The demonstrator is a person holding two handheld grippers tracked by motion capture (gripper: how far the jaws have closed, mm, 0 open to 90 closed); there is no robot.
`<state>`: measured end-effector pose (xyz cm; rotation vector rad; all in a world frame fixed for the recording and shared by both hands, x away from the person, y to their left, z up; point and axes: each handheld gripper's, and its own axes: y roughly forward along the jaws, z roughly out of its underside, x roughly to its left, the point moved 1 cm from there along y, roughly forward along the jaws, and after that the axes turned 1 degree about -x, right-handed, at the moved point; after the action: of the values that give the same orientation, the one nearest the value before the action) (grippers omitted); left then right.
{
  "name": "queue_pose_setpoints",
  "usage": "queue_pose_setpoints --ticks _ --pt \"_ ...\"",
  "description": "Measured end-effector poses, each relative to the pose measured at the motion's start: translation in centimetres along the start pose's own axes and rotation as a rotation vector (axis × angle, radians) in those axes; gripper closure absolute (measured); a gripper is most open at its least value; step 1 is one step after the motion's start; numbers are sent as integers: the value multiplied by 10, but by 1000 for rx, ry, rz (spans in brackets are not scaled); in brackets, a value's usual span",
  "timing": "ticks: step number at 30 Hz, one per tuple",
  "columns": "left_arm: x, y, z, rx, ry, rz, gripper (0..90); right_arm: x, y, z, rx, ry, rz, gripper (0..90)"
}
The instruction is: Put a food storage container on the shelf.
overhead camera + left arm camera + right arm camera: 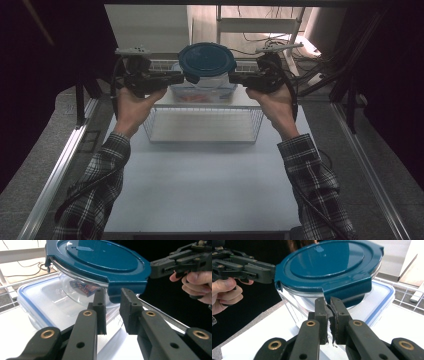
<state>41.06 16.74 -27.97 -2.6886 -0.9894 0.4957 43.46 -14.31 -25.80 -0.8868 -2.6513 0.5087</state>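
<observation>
Both hand-held grippers flank a round glass bowl with a blue lid.
Left gripper [176, 77] has its jaws slightly apart under a lid tab; right gripper [235, 78] is pinched together beneath the opposite tab. Bowl [206, 62] sits atop a rectangular container [200, 94], probably for lifting level.

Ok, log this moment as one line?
left gripper: jaws apart at lid flap | right gripper: nearly shut at opposite flap | round bowl: blue lid on, atop rectangular container

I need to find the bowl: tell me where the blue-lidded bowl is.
In the high view the bowl is at the table's far middle, between the left gripper and right gripper, above a clear box behind the wire basket.
</observation>
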Motion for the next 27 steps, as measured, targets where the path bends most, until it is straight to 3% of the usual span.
queue_pose_setpoints --ticks 3,6,10,14,22,27 --pt "1 4 -3 -13 -11 5 748 -2 1 0 -6 8 -7 842" --pt "4 6 -7 -8 -23 -28 744 -2 4 -2 -6 10 -6 843" --pt "8 7 -7 -18 -51 -14 736 -2 6 -3 -6 10 2 841" --pt "5 6 -1 -15 -37 -2 698 0 6 -2 -1 -3 5 798" --pt "-8 -1 17 13 13 10 490 9 7 12 12 -56 23 596" --pt "-14 -1 31 46 32 12 365 17 9 22 8 -84 4 424"
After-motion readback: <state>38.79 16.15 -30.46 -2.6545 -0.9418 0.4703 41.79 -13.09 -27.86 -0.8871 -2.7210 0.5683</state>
